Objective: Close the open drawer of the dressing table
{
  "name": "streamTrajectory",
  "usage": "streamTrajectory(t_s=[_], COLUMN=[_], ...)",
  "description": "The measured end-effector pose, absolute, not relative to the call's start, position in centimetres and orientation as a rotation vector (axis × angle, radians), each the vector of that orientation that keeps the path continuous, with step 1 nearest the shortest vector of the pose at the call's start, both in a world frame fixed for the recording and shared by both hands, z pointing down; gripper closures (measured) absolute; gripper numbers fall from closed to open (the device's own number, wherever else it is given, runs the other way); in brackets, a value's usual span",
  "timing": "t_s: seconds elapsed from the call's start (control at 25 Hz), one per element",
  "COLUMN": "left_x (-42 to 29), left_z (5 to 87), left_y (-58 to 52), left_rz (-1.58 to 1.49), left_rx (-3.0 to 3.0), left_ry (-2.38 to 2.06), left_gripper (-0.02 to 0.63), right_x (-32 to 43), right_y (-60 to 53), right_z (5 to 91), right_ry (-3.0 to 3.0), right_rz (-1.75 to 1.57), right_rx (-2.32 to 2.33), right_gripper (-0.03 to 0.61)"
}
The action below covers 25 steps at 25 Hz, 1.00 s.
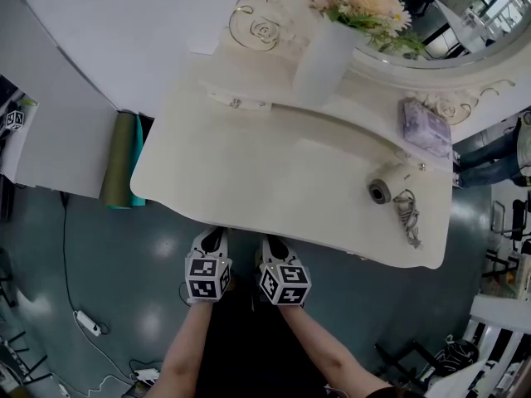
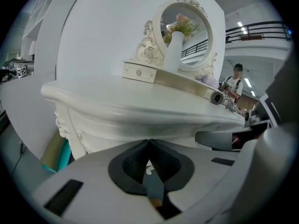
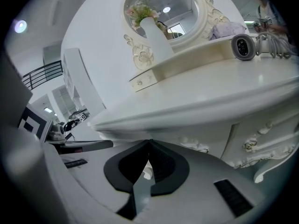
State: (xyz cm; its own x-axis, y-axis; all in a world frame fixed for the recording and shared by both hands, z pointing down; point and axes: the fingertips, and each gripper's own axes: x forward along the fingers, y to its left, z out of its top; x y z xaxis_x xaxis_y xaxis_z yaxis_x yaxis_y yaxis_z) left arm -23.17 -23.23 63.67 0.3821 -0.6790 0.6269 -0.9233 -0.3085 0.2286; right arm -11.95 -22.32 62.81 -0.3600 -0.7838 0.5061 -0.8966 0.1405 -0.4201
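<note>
The white dressing table [image 1: 249,181] fills the middle of the head view. Its carved front panel [image 2: 140,127] under the top stands right ahead of both grippers; no drawer shows pulled out there. My left gripper [image 1: 211,237] and right gripper [image 1: 272,243] sit side by side at the table's front edge, tips tucked under the overhang. The left gripper [image 2: 149,141] has its jaws shut with nothing held. On the right gripper [image 3: 149,141] the jaws are likewise shut and empty. A small drawer box with a knob [image 1: 238,102] sits at the raised shelf's left end.
A white vase of flowers [image 1: 328,56], an oval mirror [image 1: 465,23], a purple pouch [image 1: 425,125] and a grey round device with a cable [image 1: 380,191] stand on the table. Rolled green mats [image 1: 123,160] lean at its left. A power strip [image 1: 87,323] lies on the floor.
</note>
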Motion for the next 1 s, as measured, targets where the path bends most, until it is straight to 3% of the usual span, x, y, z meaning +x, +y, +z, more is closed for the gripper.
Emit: streamTrajectory(t_s=[0.48,1.0], left_x=[-22.0,-20.9], left_z=[58.9,47.0], left_y=[-19.2,-17.3], left_rz=[0.482,0.225], left_rx=[2.207,2.47], left_ry=[-1.276,-1.173], left_gripper=[0.609,0.609], right_x=[-9.9,-12.2], right_y=[-19.6,-17.1], right_z=[57.4,43.4], right_ry=[-2.253,-2.546], right_rz=[1.034,0.792], right_rx=[1.874,2.107], right_gripper=[0.563,0.563])
